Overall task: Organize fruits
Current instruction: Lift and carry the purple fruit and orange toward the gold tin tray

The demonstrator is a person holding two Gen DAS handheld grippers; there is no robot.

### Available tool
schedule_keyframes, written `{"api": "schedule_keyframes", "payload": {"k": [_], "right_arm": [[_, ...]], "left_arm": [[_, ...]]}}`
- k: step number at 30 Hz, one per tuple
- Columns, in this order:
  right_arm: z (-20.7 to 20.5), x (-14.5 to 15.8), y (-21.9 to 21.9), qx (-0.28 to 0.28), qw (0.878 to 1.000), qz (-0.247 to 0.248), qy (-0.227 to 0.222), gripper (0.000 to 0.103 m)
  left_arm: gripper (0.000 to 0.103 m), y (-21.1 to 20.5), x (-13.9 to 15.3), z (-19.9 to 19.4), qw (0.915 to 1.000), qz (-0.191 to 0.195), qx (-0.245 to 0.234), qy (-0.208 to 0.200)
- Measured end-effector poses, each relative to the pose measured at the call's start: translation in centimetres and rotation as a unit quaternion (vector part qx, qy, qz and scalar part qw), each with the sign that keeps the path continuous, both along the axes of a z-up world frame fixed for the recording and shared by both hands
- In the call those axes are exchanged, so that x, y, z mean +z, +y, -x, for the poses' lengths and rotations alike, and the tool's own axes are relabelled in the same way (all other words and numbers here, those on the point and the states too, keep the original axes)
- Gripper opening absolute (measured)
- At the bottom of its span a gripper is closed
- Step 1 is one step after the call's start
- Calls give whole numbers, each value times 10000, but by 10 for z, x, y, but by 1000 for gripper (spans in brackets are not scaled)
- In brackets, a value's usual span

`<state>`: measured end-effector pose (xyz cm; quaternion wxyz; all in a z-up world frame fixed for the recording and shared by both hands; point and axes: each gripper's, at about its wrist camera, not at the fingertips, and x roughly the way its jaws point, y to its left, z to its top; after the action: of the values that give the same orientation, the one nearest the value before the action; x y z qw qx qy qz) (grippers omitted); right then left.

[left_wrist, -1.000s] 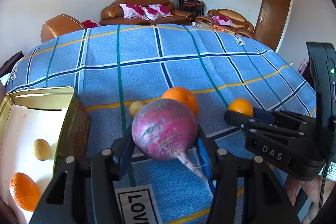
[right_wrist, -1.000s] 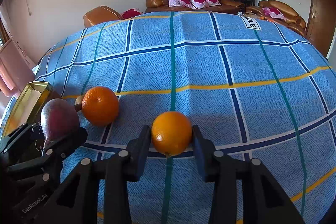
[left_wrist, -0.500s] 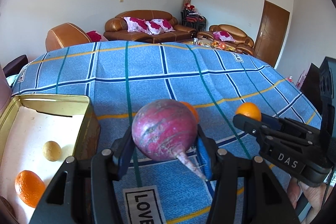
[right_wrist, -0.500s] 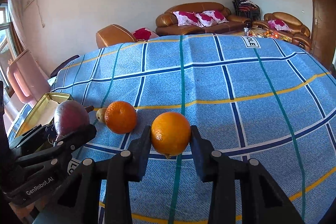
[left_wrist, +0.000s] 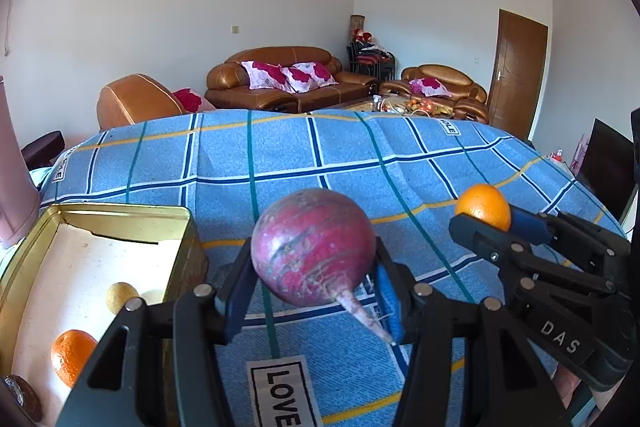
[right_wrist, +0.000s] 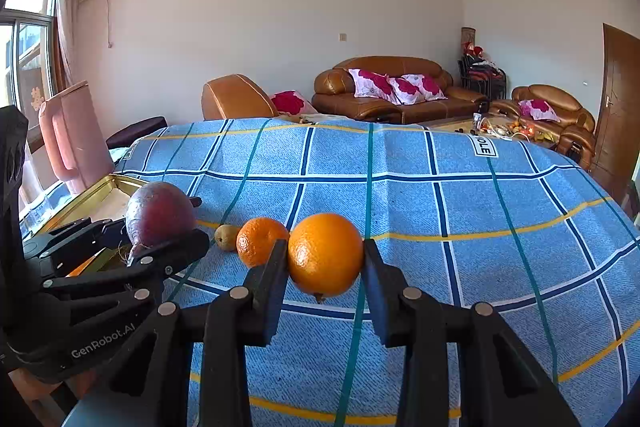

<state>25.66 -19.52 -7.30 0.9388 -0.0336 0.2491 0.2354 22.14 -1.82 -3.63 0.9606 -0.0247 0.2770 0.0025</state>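
Starting at the left, your gold tin (left_wrist: 182, 227) sits open on the blue checked cloth (left_wrist: 340, 155) with an orange (left_wrist: 70, 355) in its near corner and a small tan fruit (left_wrist: 120, 295) a bit further in. There's something dark right at the bottom edge too, can't tell what.

Your left gripper (left_wrist: 316, 267) has its jaws partway closed and clamped on a radish (left_wrist: 314, 247). It's round, purple-red with pale streaks, and the thin root tail pokes down toward the camera. It's held up off the cloth, just right of the tin.

In the right wrist view, a loose orange (right_wrist: 260, 241) lies on the cloth with a little greenish-brown pear (right_wrist: 226, 237) touching its left side, both between the two grippers.

Your right gripper (right_wrist: 325, 259) is squeezed tight on another orange (right_wrist: 325, 254), smooth and bright, pads on both sides, clear of the cloth. It hangs right of the radish.
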Motion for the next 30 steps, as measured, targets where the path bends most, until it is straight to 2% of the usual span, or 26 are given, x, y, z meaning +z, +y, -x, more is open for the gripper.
{"api": "schedule_keyframes", "payload": {"k": [13, 30], "right_arm": [[21, 7, -1, 21, 9986, -57, -531, 38], [37, 8, -3, 54, 9966, -187, -806, 38]], "left_arm": [[55, -6, 5, 16, 9993, -224, 8, -292], [55, -11, 12, 37, 9960, -477, 123, -741]]}}
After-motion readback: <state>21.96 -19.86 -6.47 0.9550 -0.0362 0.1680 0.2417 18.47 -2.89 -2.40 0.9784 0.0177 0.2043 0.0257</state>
